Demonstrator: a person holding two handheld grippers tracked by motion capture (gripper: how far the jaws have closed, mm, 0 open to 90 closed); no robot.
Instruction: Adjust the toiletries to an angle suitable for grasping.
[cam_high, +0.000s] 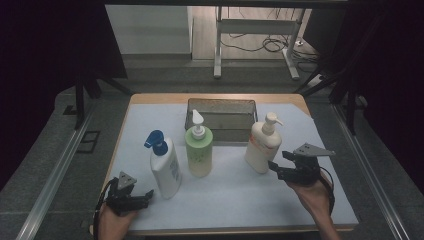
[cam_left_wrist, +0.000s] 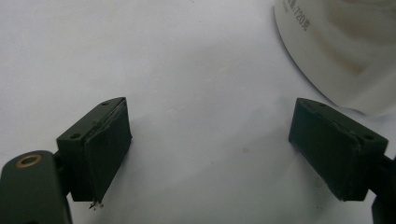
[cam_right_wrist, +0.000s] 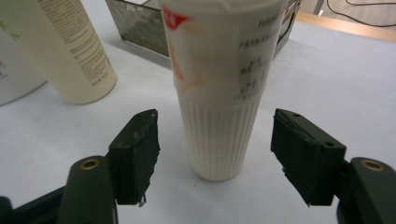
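White-covered table (cam_high: 310, 200), left gripper (cam_left_wrist: 210, 144) jaws wide, right gripper (cam_right_wrist: 215, 154) jaws wide near cream bottle (cam_right_wrist: 219, 84)

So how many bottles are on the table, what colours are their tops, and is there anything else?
Pump bottles with a white top: 2, the green one and the cream one
Pump bottles with a blue top: 1, the white one
Metal mesh baskets: 1
Grippers: 2, left and right
Total: 6

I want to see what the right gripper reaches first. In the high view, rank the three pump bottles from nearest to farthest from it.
From the right gripper:
1. Cream pump bottle, just beyond its open jaws, on the right.
2. Green pump bottle, in the middle.
3. White bottle with blue pump, far left, beside the left gripper.
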